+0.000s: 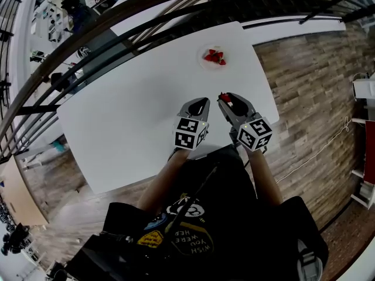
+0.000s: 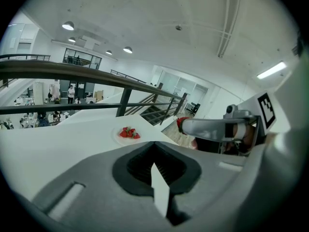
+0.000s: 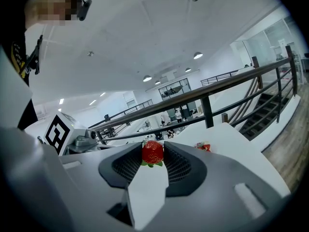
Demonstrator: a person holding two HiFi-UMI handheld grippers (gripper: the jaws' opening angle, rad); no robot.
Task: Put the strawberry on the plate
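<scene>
The right gripper (image 3: pixel 153 148) is clamped on a red strawberry (image 3: pixel 152 153), which sits between the dark ribbed pads at the very tip, its green leaves pointing down. In the head view this gripper (image 1: pixel 226 99) lies right of centre, low over the near part of the white surface (image 1: pixel 135 110), with the strawberry (image 1: pixel 224 97) showing as a red spot at its tip. The left gripper (image 2: pixel 154 145) has its jaws together with nothing between them; in the head view it (image 1: pixel 203 102) lies just beside the right one, on its left, both pointing toward the top of the frame.

The plate (image 1: pixel 203 62) stands in the upper middle of the head view, near the far edge of the surface and well apart from both grippers. A small heap of strawberries (image 1: pixel 214 56) already lies on it. The left gripper view shows the same plate (image 2: pixel 117 136) and heap (image 2: pixel 129 133) left of centre, with a dark railing (image 2: pixel 72 71) behind
</scene>
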